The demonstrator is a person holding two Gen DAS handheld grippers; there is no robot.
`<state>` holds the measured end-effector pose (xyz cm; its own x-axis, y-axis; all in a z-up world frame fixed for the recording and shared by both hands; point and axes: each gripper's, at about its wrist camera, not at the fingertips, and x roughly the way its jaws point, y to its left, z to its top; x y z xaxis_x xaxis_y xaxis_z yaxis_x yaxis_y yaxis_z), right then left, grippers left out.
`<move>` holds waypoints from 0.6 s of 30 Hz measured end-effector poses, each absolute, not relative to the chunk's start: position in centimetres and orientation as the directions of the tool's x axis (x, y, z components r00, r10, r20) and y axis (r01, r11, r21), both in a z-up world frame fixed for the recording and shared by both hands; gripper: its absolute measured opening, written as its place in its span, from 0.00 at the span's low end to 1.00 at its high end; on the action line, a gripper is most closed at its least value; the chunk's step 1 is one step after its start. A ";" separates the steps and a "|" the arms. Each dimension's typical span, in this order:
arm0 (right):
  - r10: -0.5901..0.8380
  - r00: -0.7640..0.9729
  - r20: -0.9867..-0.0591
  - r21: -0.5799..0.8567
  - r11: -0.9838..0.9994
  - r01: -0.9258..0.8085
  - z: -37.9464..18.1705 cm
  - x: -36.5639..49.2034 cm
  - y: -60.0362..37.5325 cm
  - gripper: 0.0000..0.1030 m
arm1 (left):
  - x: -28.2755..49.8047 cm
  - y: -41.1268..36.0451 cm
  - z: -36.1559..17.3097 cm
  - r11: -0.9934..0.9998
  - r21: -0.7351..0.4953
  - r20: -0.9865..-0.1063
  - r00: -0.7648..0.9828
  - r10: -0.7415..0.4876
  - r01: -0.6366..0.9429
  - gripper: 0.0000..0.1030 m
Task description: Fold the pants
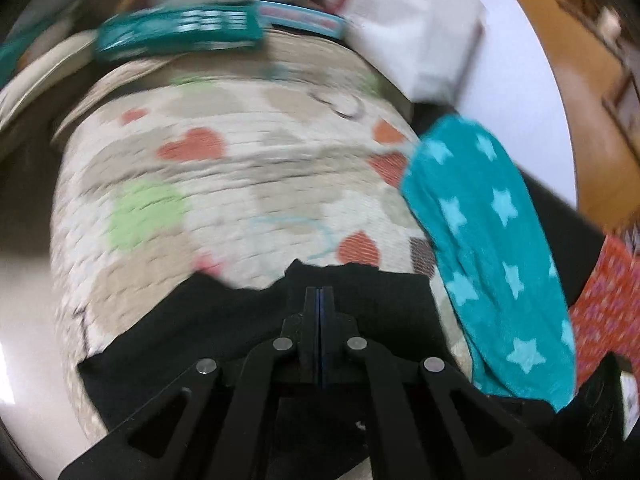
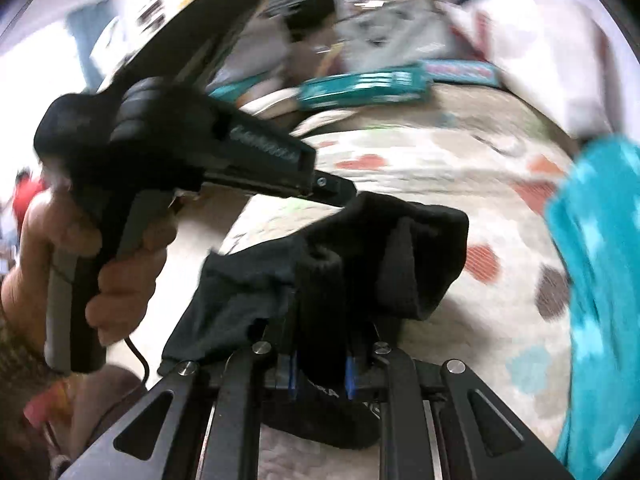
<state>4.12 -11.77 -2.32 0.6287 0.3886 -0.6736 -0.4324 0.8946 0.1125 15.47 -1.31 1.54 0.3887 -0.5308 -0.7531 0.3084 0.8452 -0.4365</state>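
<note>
The black pants hang bunched above a quilted bedspread, held up between both grippers. My right gripper is shut on a thick rolled band of the pants, which fills the gap between its blue pads. A hand holds my left gripper at the left, with its tip at the pants' far edge. In the left wrist view, my left gripper has its fingers pressed together, shut on the black pants, whose cloth spreads around and under them. Both views are motion-blurred.
The bedspread is cream with red hearts and green dots. A teal garment with pale stars lies along its right side, with red patterned cloth beyond. Teal boxes and a white folded cloth sit at the far edge.
</note>
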 end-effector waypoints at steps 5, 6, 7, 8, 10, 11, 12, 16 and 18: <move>0.373 0.596 -0.711 -0.048 0.820 -0.570 -4.2 3.3 -4.3 0.18 | 13.6 5.4 -0.3 0.822 -0.531 -0.698 0.444 -0.562 0.204 0.00; 0.366 0.592 -0.718 -0.084 0.798 -0.596 -4.7 3.0 -2.7 0.18 | 13.1 7.1 -0.9 0.815 -0.551 -0.686 0.460 -0.564 0.177 0.00; 0.360 0.590 -0.723 -0.116 0.778 -0.617 -5.2 2.5 -1.4 0.17 | 12.8 8.3 -1.3 0.812 -0.561 -0.680 0.470 -0.562 0.160 0.00; 0.351 0.590 -0.727 -0.150 0.758 -0.635 -5.8 2.3 -0.1 0.17 | 12.5 9.7 -1.9 0.808 -0.574 -0.674 0.483 -0.559 0.135 0.00; 0.340 0.588 -0.734 -0.202 0.718 -0.666 -6.9 1.7 2.2 0.18 | 12.1 11.8 -3.3 0.797 -0.597 -0.667 0.499 -0.553 0.086 0.00; 0.335 0.588 -0.736 -0.223 0.700 -0.679 -7.4 1.4 3.1 0.18 | 12.0 12.8 -4.0 0.791 -0.608 -0.665 0.504 -0.551 0.063 0.00; 0.331 0.587 -0.738 -0.242 0.683 -0.689 -7.8 1.1 3.9 0.18 | 11.8 13.9 -5.0 0.782 -0.622 -0.664 0.507 -0.550 0.034 0.00; 0.319 0.580 -0.750 -0.287 0.633 -0.719 -9.1 -0.3 5.8 0.35 | 11.6 16.3 -7.6 0.758 -0.650 -0.668 0.511 -0.541 -0.046 0.00; 0.335 0.546 -0.768 -0.261 0.615 -0.744 -9.6 -0.7 6.3 0.55 | 11.4 17.2 -8.6 0.746 -0.659 -0.674 0.511 -0.534 -0.089 0.00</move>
<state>-0.68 6.27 -9.64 0.5462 0.3346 -0.7680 -0.7442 0.6147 -0.2615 11.43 17.18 -8.62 0.5109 -0.5339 -0.6737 -0.0894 0.7465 -0.6594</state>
